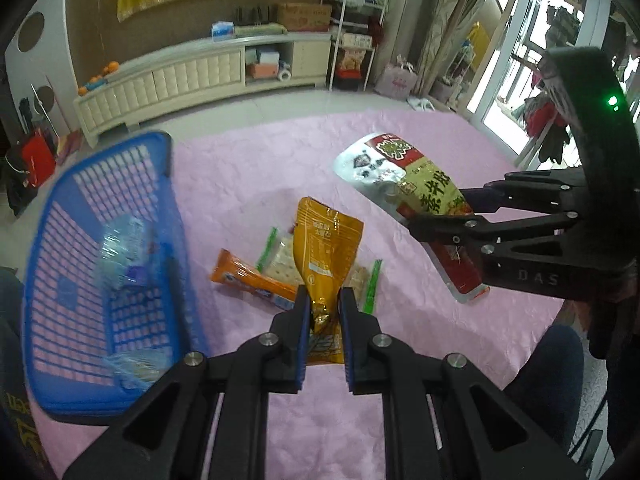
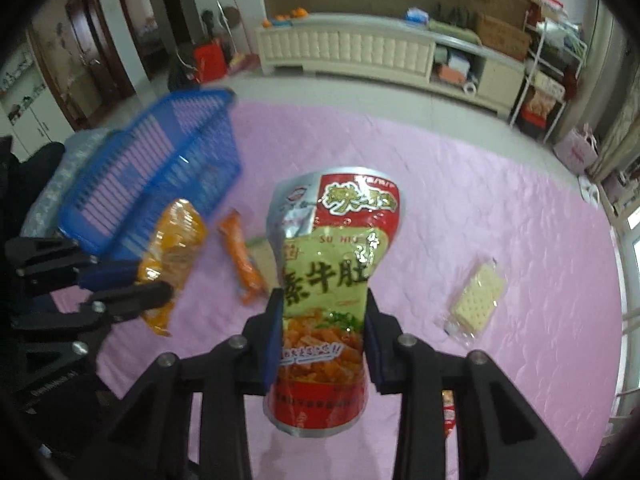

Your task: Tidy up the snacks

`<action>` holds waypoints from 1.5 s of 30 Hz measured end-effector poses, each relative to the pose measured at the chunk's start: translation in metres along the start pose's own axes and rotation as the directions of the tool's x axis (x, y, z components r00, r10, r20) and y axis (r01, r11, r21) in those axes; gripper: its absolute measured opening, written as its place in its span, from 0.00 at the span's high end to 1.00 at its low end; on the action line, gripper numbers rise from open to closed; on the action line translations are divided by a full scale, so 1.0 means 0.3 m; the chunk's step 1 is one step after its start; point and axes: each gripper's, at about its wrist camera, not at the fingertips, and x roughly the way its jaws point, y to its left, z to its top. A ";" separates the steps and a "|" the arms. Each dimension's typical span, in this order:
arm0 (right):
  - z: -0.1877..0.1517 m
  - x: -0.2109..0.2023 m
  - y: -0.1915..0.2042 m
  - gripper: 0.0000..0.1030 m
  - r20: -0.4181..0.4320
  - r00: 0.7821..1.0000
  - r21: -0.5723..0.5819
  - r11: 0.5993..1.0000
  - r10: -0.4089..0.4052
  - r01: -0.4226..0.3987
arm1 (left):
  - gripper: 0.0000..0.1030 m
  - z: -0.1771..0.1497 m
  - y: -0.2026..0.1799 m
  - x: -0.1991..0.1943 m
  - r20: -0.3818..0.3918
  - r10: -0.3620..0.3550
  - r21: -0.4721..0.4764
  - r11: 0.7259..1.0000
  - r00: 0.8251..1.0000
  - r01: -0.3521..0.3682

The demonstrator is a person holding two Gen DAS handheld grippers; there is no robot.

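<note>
Both snacks were already off the pink counter (image 1: 400, 140) here, so the step in hand looked like the carry over to the blue basket (image 1: 100, 264) on the left.

The left tongs (image 1: 324, 304) were clamped on the gold pouch (image 1: 326, 248), pinching it low down near its bottom seal, so most of the pouch stuck out past the tips and pointed away toward the far side. The long axis ran pretty much in line with the tongs.

The right tongs (image 2: 324, 312) were clamped on the big red-and-green packet (image 2: 332, 264), squeezing its middle so the sides buckled in like a waist. Its silver top edge pointed away from the holder and its red bottom hung back between the arms, again long axis along the tongs. It sat in the air right of the gold one, well apart from it.

My take on doing this well: the basket was tilted and already had a few clear-wrapped things in it, so I'd have brought each pack over the open mouth and let go low rather than toss. Going one at a time would have kept the two tongs from bumping. The red packet's grip looked solid, the gold one's thinner and more likely to slip.

Left on the counter were an orange bar (image 1: 256, 280), green-edged crackers (image 1: 280, 256) under the gold pouch, and another cracker pack (image 2: 476, 296) off to the right.
</note>
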 end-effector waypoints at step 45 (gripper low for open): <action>0.257 0.298 0.658 0.31 -0.149 0.976 -0.500 0.840 0.158 -0.212 | 0.88 -0.116 0.590 -0.273 0.035 0.193 -0.212 0.960 0.981 -0.181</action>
